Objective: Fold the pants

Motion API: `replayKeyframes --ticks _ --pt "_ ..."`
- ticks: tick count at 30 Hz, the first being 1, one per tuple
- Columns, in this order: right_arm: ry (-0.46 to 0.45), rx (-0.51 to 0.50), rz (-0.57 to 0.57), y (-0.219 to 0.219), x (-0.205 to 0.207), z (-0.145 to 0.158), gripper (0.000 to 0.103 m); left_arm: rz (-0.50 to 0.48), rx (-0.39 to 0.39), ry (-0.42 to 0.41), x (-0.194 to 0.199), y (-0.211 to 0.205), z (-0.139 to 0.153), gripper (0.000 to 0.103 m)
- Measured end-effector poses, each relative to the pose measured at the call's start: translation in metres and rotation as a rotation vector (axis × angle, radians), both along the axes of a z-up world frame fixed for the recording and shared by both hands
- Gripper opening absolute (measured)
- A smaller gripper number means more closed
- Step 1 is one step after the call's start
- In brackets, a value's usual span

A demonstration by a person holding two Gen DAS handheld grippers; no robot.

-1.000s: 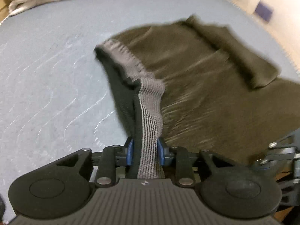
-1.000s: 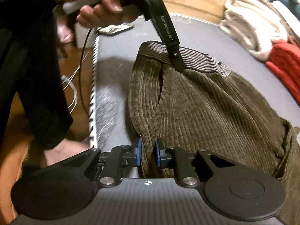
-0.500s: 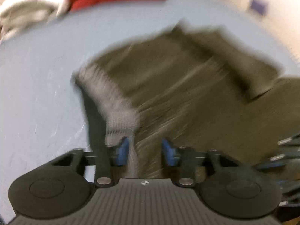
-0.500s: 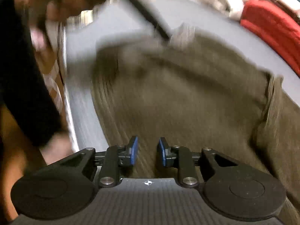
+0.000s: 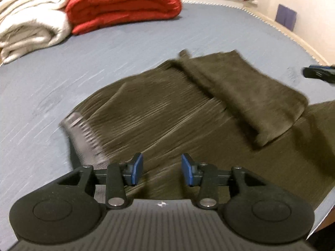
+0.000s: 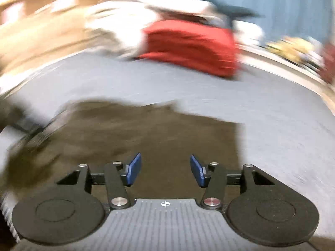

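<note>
Olive corduroy pants flat | left gripper agape, shows waistband | right gripper agape, blurred

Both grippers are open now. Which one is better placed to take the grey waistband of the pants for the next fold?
Probably the left gripper: the grey waistband lies just beside its open fingers. The right gripper hangs over plain brown cloth of the pants, waistband far left.

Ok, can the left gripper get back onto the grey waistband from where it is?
Probably yes. The left gripper is open and empty over the pants; the waistband lies flat just left of its fingers, nothing covering it.
</note>
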State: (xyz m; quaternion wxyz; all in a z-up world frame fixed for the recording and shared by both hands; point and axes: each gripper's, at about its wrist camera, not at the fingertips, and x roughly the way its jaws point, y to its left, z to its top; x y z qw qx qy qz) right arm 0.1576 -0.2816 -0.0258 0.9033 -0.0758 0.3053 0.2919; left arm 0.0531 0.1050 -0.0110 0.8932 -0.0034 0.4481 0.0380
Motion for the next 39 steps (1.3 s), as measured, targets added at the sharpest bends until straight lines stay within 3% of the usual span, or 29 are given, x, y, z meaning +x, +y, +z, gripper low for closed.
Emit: replayKeyframes --ticks 4,6,10,12,14,17,19,23,28,32,39 --pt "0.215 0.15 -0.285 -0.053 0.061 -0.021 0.062 -0.053 -0.061 -0.043 0.019 -0.038 0.024 0.047" --pt "0.28 0.174 -0.377 -0.07 0.08 -0.036 0.062 -0.098 -0.083 -0.084 0.022 -0.06 0.038 0.054" --pt "0.358 0.186 -0.375 -0.069 0.097 -0.064 0.062 -0.188 -0.06 -0.151 0.022 -0.085 0.039 0.06" --pt "0.374 0.17 -0.351 -0.06 0.1 -0.072 0.061 -0.189 -0.007 -0.118 0.03 -0.087 0.021 0.06" --pt "0.375 0.148 -0.324 -0.054 0.1 -0.077 0.061 -0.173 0.022 -0.049 0.039 -0.084 0.005 0.06" --pt "0.37 0.129 -0.283 -0.057 0.09 -0.081 0.054 -0.147 0.014 -0.022 0.049 -0.074 -0.007 0.06" --pt "0.368 0.123 -0.262 -0.053 0.09 -0.081 0.044 -0.134 0.014 -0.024 0.052 -0.071 -0.007 0.06" --pt "0.362 0.106 -0.266 -0.051 0.09 -0.085 0.041 -0.137 0.001 -0.036 0.058 -0.066 -0.005 0.06" --pt "0.306 0.094 -0.234 -0.046 0.083 -0.081 0.016 -0.148 -0.005 -0.042 0.046 -0.065 0.0 0.06" --pt "0.221 0.079 -0.158 -0.04 0.07 -0.07 0.013 -0.142 0.001 -0.036 0.042 -0.063 0.002 0.06" --pt "0.159 0.117 0.027 -0.034 0.047 -0.046 0.008 -0.137 0.001 -0.033 0.04 -0.058 0.001 0.06"
